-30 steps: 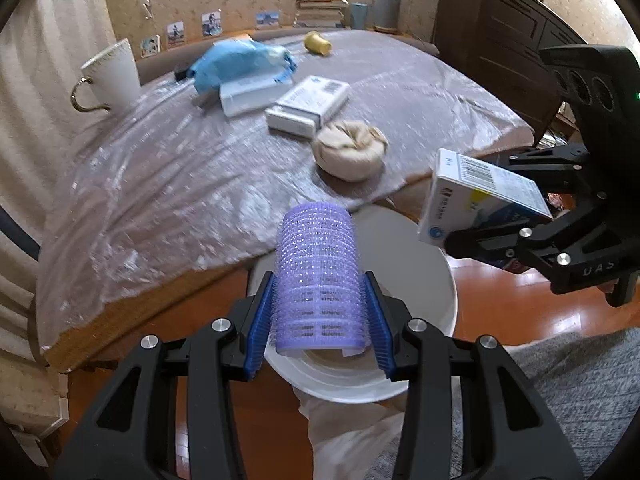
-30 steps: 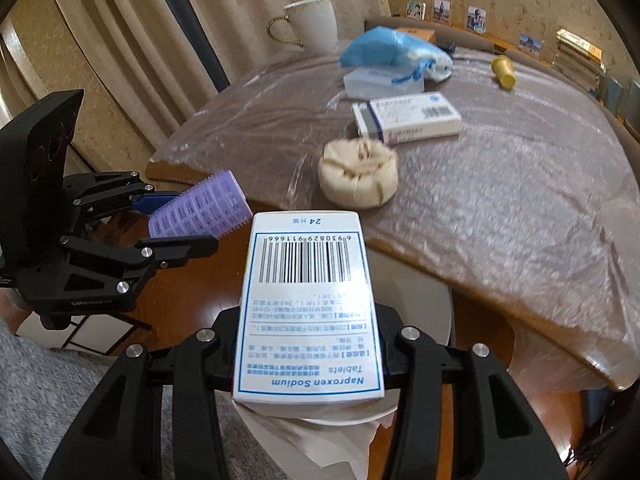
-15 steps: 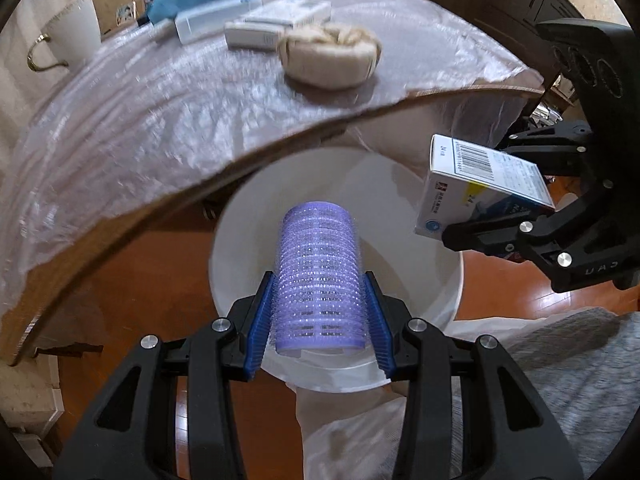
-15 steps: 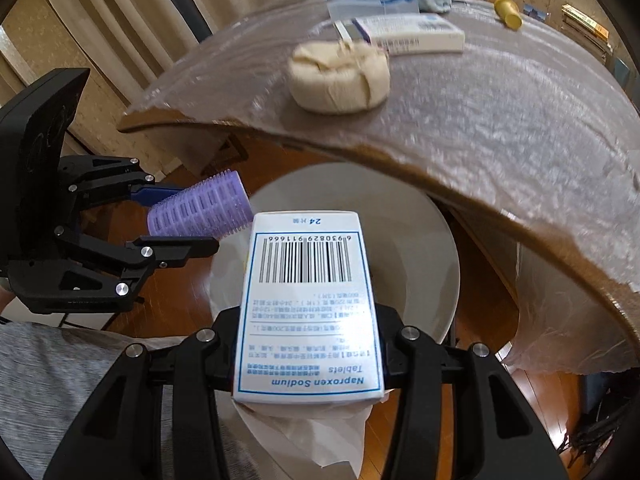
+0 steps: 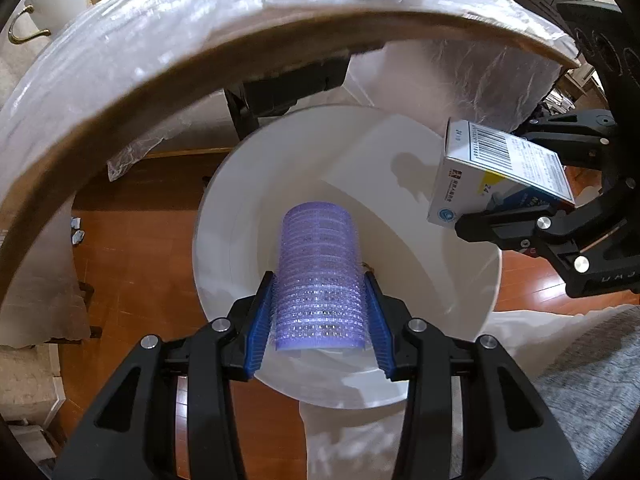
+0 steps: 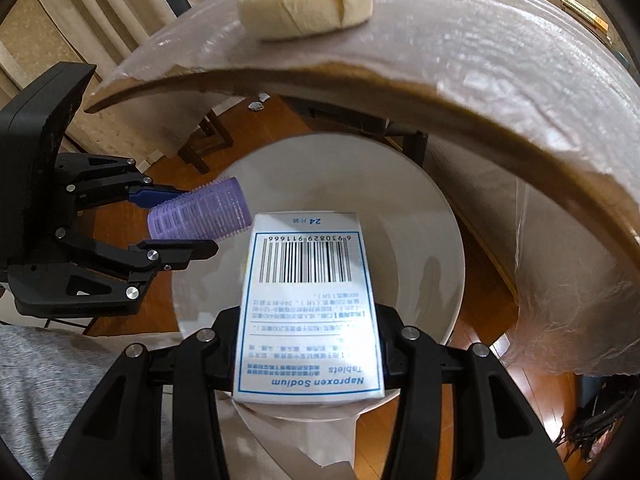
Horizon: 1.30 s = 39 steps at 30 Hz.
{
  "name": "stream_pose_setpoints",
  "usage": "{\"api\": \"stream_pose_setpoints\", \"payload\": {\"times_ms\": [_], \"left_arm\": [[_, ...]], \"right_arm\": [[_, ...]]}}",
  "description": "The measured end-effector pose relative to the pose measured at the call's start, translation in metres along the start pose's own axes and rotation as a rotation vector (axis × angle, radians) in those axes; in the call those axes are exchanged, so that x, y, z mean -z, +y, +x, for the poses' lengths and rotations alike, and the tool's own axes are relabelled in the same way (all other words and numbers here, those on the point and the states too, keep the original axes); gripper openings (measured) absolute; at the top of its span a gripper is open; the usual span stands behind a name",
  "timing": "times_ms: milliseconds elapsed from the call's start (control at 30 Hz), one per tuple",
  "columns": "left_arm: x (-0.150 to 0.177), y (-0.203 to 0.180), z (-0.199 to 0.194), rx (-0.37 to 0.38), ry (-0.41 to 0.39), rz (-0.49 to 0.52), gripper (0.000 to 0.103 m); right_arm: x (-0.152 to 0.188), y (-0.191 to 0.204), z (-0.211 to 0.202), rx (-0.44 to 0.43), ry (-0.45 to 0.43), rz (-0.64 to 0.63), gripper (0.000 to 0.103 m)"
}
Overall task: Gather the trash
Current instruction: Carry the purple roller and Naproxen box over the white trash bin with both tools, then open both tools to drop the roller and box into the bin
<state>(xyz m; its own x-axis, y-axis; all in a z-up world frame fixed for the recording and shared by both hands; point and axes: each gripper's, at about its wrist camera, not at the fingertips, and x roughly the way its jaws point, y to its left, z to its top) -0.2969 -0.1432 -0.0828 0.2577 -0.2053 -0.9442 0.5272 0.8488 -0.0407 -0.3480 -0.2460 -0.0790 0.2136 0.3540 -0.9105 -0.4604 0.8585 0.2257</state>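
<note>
the left gripper (image 5: 320,312) is clamped on a purple hair roller (image 5: 318,276), its blue pads pressed against the roller's sides, held over the open mouth of a white bin (image 5: 224,200). the right gripper (image 6: 308,344) is clamped on a white medicine box (image 6: 306,308), barcode side up, also above the bin. beyond the bin, the plastic-covered table (image 5: 120,60) curves overhead, a beige cloth bundle (image 6: 304,4) lying near its edge.

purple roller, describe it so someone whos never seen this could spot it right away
Below the table edge stands a round white bin. Over its opening the left gripper clamps the purple roller, a ribbed, bristly cylinder, unlike the flat white medicine box beside it.
</note>
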Motion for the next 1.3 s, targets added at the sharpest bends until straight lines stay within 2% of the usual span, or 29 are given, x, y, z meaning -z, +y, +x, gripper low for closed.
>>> {"api": "stream_pose_setpoints", "payload": {"times_ms": [500, 1300], "left_arm": [[-0.004, -0.004, 0.026, -0.023, 0.025, 0.031, 0.044], [-0.008, -0.006, 0.036, -0.086, 0.016, 0.078, 0.044]], "right_arm": [[-0.008, 0.006, 0.013, 0.039, 0.029, 0.031, 0.046], [-0.007, -0.006, 0.031, 0.074, 0.038, 0.019, 0.046]]}}
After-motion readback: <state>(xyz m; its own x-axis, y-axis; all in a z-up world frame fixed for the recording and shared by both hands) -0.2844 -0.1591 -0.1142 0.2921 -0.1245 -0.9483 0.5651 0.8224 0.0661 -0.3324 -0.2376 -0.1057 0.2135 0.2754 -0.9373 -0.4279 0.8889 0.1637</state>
